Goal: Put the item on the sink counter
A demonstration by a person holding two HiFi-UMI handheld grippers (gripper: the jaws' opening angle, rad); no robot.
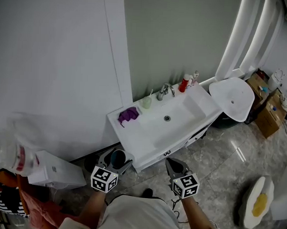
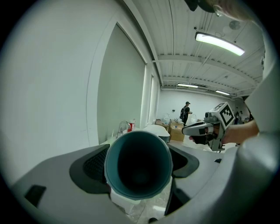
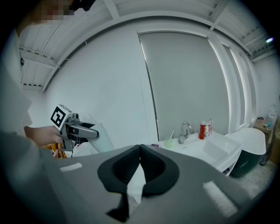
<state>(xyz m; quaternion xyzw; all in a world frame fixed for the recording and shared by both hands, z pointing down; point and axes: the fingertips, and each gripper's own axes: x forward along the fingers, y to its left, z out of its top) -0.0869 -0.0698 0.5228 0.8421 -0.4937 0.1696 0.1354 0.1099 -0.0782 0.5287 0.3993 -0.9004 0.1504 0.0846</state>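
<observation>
A teal cup [image 1: 117, 157] sits between the jaws of my left gripper [image 1: 116, 160], low in the head view, just in front of the white sink counter [image 1: 133, 135]. In the left gripper view the cup's dark mouth [image 2: 138, 168] fills the gap, and both pads of the left gripper [image 2: 139, 162] press its sides. My right gripper [image 1: 169, 162] is held beside it near the counter's front edge. Its jaws [image 3: 140, 148] meet with nothing between them. The counter carries a purple cloth [image 1: 128, 115], a green cup [image 1: 146, 102], a faucet [image 1: 164, 91] and a red bottle [image 1: 184, 83].
A white oval tub [image 1: 232, 97] stands right of the counter, with cardboard boxes [image 1: 266, 108] beyond it. An egg-shaped cushion [image 1: 259, 202] lies on the grey floor at the right. A white box [image 1: 55, 172] and a plastic bag [image 1: 11, 151] are at the left. A person [image 2: 186, 112] stands far off.
</observation>
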